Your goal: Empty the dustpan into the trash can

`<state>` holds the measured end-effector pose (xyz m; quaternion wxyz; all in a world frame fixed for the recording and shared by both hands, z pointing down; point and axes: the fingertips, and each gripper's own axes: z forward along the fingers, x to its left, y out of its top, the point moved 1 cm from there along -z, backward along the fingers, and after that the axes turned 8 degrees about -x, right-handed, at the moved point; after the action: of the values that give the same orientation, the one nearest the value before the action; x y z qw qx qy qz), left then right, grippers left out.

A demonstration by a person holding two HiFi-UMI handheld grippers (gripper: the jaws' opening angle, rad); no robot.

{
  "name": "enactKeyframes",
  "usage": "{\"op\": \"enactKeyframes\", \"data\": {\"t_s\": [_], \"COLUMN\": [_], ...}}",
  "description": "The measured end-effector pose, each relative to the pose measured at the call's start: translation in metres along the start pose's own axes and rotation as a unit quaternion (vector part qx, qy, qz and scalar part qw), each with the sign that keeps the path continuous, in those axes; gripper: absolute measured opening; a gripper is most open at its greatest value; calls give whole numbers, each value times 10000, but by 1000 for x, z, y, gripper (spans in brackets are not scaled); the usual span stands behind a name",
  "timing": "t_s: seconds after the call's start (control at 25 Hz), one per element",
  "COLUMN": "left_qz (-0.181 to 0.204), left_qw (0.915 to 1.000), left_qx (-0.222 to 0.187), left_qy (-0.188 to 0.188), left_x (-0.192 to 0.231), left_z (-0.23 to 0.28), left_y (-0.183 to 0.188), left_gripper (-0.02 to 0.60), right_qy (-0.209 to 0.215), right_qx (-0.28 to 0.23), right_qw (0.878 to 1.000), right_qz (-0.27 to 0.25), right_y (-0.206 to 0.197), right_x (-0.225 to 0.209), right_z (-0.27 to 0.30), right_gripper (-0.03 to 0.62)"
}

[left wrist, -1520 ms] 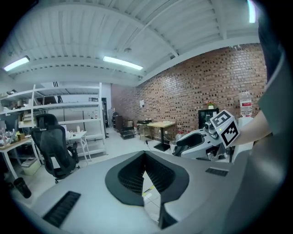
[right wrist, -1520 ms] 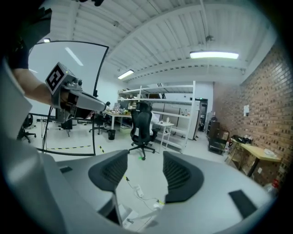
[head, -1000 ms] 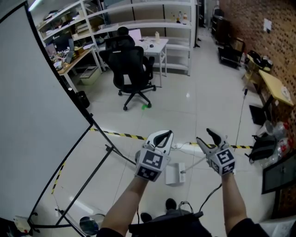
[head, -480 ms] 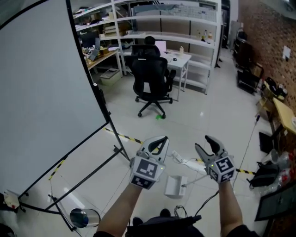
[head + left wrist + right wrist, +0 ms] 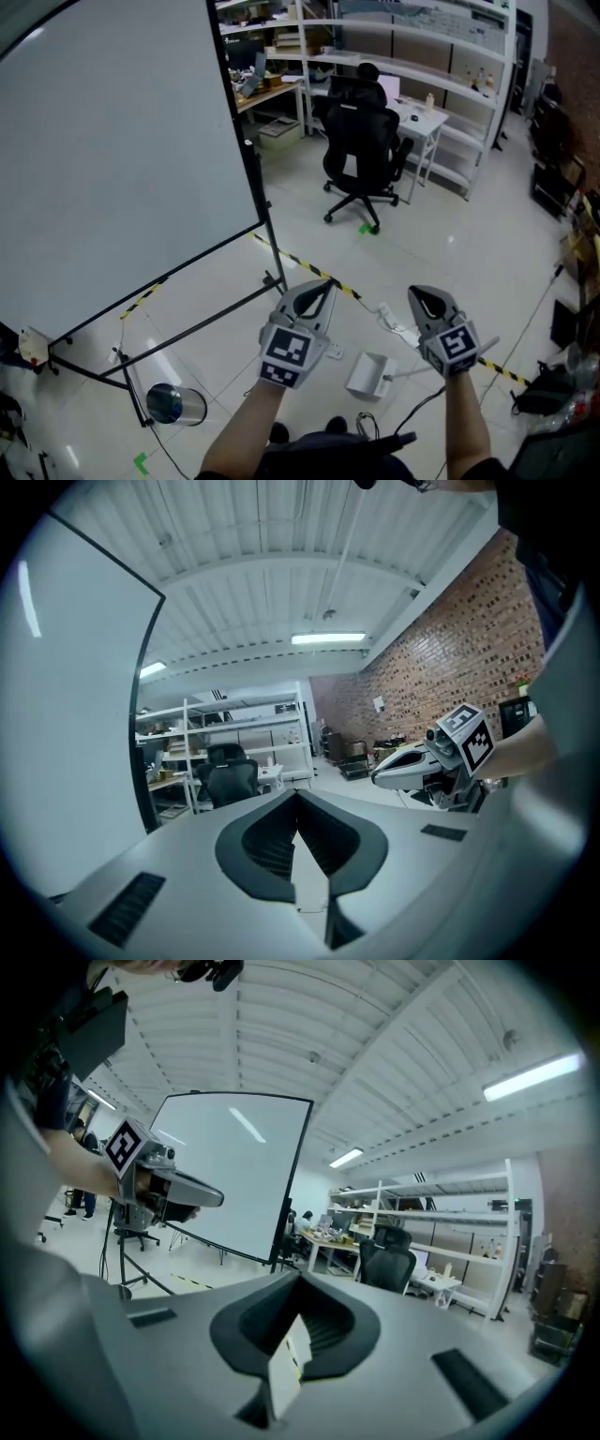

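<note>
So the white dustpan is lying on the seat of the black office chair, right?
No: the white dustpan lies on the floor, nearer the camera than the black office chair and apart from it, as the head view shows.

Bright, even indoor light. Long white fluorescent ceiling tubes (image 5: 328, 638) glow overhead; faint glare on glossy pale tiled floor (image 5: 450, 240). Shadows soft. Gripper views: heavy fisheye bending, black vignetted corners; grey left gripper (image 5: 298, 797) close to lens, soft-focused.

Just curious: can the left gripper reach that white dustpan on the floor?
Probably, after bending down: nothing stands between the left gripper and the dustpan, though its jaws are shut.
</note>
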<state>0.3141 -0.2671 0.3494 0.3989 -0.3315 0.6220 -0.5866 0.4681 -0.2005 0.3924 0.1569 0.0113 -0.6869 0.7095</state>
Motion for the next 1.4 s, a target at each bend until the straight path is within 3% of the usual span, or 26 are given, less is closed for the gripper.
{"op": "enactKeyframes", "data": {"t_s": [0.44, 0.84, 1.2, 1.4], "left_qz": [-193, -142, -152, -215], "left_qw": [9986, 9955, 9936, 9935], "left_qx": [169, 468, 529, 394], "left_qy": [467, 814, 986, 1047], "left_x": [7, 18, 31, 39], "left_z": [-20, -54, -95, -130], "left_y": [-15, -28, -32, -29], "left_gripper": [-2, -2, -2, -2], "right_qy": [518, 1037, 1342, 1436], "right_qx": [-168, -41, -260, -135], "right_qw": [9983, 9922, 9884, 9884], "right_qz": [199, 694, 661, 468], "right_y": [-1, -26, -2, 14], "right_x": [15, 45, 86, 118], "right_z": [12, 35, 44, 41], "right_gripper": [6, 6, 6, 6]}}
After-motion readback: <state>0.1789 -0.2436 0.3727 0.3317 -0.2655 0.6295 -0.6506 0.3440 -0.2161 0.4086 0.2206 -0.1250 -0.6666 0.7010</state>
